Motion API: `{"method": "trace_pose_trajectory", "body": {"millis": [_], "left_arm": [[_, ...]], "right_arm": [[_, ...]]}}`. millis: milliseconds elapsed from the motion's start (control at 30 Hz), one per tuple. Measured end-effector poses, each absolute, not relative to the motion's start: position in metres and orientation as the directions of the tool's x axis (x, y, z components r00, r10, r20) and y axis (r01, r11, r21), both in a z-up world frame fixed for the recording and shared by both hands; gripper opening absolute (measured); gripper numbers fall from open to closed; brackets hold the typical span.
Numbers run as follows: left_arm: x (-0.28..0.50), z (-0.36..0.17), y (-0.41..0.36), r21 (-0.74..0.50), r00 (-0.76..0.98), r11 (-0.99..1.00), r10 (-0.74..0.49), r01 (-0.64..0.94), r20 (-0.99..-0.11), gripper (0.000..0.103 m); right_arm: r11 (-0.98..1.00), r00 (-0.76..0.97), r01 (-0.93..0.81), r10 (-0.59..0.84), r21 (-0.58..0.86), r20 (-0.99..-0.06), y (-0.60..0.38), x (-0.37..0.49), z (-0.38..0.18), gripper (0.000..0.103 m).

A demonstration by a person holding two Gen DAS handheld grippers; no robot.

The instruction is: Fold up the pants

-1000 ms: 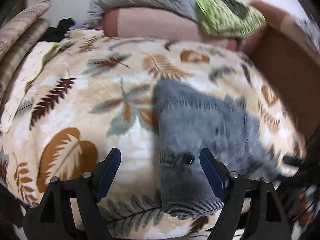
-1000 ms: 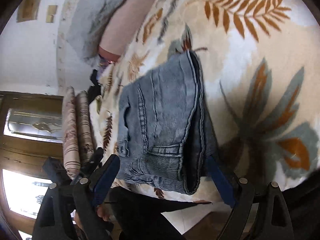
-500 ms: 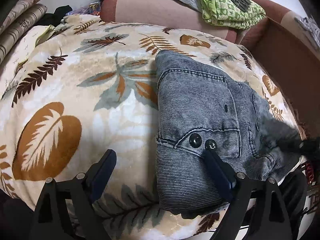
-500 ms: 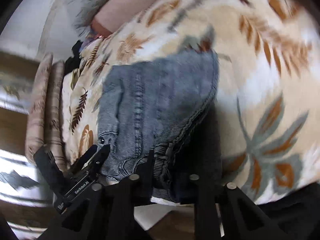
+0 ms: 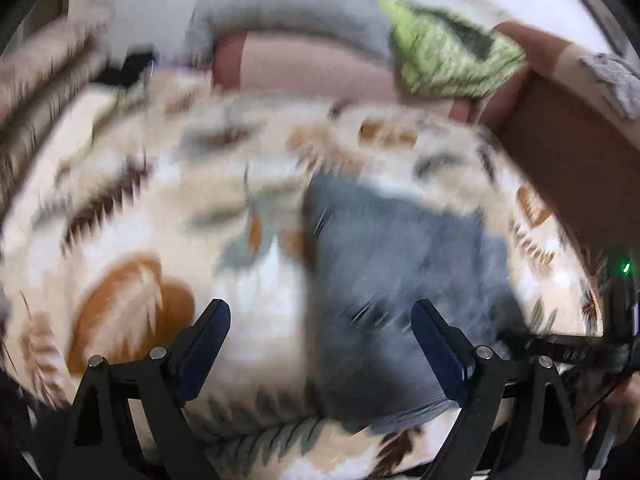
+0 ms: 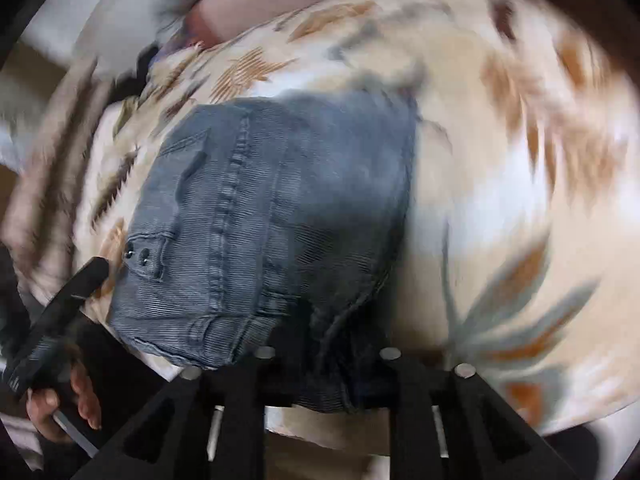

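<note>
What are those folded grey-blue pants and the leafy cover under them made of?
The pants look like washed denim, matte and faded grey-blue, with ribbed weave, raised double-stitched seams and two dark metal studs. The leafy blanket seems a soft plush fleece with a printed pattern, though blur leaves its pile uncertain.

Both fisheye views are heavily motion-blurred and bent at dark rims; soft, even indoor light, with the pants [image 6: 272, 216] sharpest in the right view
</note>
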State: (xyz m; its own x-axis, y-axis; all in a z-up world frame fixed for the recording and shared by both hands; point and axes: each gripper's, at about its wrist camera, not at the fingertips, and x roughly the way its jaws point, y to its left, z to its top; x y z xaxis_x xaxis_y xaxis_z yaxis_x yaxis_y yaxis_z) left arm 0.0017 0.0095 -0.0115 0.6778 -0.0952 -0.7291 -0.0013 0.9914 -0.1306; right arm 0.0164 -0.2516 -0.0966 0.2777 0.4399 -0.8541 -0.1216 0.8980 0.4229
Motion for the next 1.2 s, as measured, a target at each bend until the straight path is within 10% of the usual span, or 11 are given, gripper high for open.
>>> {"method": "trace_pose_trajectory", "body": {"millis": [167,333,500,633,733,900,1200], "left_arm": [[0.019,-0.063,-0.046,0.204,0.546,0.966,0.087,0.156,-0.833,0.093],[0.013,-0.069,-0.027,0.075,0.564,0.995,0.021,0.072,-0.825,0.094],[0.013,-0.068,-0.026,0.067,0.569,0.995,0.012,0.076,-0.822,0.094],[0.006,-0.042,-0.017,-0.036,0.599,0.997,-0.073,0.074,-0.797,0.093],[-0.006,-0.024,-0.015,-0.002,0.696,0.999,-0.036,0.05,-0.717,0.093],[0.007,-0.078,-0.018,-0.086,0.54,0.994,-0.11,0.069,-0.835,0.095],[0.005,-0.056,0.0,-0.212,0.559,0.976,-0.2,0.044,-0.805,0.094]], "right_arm": [[0.908,0.322,-0.13,0.418,0.397,-0.85,-0.26,0.016,-0.083,0.068],[0.913,0.439,-0.04,0.381,0.406,-0.814,-0.286,0.011,-0.047,0.068],[0.715,0.38,-0.181,0.684,0.675,-0.623,-0.265,0.033,-0.023,0.077],[0.792,0.212,0.006,0.596,0.61,-0.775,-0.26,0.061,-0.116,0.075],[0.781,0.24,-0.017,0.609,0.624,-0.756,-0.263,0.066,-0.084,0.075],[0.789,0.323,-0.131,0.606,0.6,-0.727,-0.251,0.094,-0.037,0.077],[0.934,0.225,-0.101,0.358,0.344,-0.906,-0.224,0.137,-0.091,0.097]]}}
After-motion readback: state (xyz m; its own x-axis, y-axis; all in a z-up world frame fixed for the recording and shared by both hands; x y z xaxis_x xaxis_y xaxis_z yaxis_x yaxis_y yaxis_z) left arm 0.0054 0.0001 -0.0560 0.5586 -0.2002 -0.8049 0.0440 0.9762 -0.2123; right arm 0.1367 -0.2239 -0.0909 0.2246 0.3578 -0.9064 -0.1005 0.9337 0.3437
